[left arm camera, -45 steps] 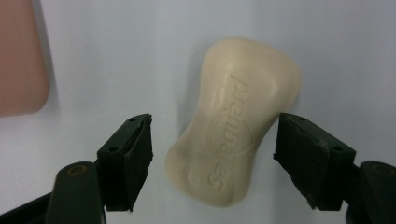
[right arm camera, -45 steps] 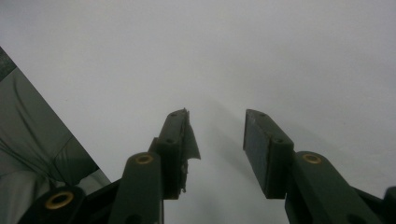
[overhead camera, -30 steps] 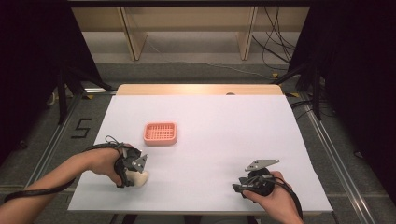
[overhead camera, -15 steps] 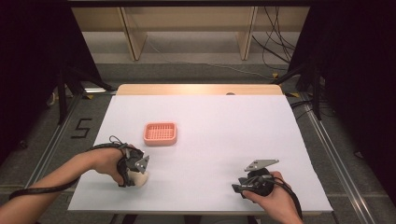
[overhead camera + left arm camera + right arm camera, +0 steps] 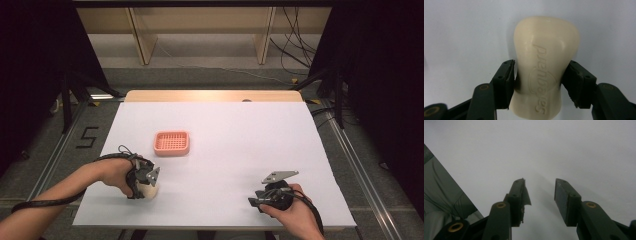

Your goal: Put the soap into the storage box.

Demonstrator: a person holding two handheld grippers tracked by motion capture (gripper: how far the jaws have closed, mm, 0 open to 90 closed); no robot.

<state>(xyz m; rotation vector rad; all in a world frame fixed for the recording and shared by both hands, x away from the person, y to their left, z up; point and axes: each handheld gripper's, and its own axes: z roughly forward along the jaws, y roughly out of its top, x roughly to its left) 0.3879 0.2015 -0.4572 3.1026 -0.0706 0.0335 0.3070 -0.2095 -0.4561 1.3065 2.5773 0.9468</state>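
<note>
Presently: table (image 5: 225,125), white. Soap dish (image 5: 171,142), pink, left of centre. Soap bar (image 5: 544,67), cream, near-left. Left gripper (image 5: 541,80): jaws just closed onto the bar's waist, so lifting looks next. Right gripper (image 5: 540,195): near-right, jaws apart, empty.

L forearm comes in from the bottom-left, angled toward the tabletop's near-left part. L hand (image 5: 112,172) wraps the black two-jaw left gripper (image 5: 148,189), low over the tabletop, w/ its cable looping back along the arm. Its jaws have just been closing; in the left gripper view both pads sit against the flanks of a cream soap bar (image 5: 545,67). R hand (image 5: 292,210) near the near-right edge holds the black right gripper (image 5: 254,202) pointing left, grey plate on top, jaws parted, nothing between.
</note>
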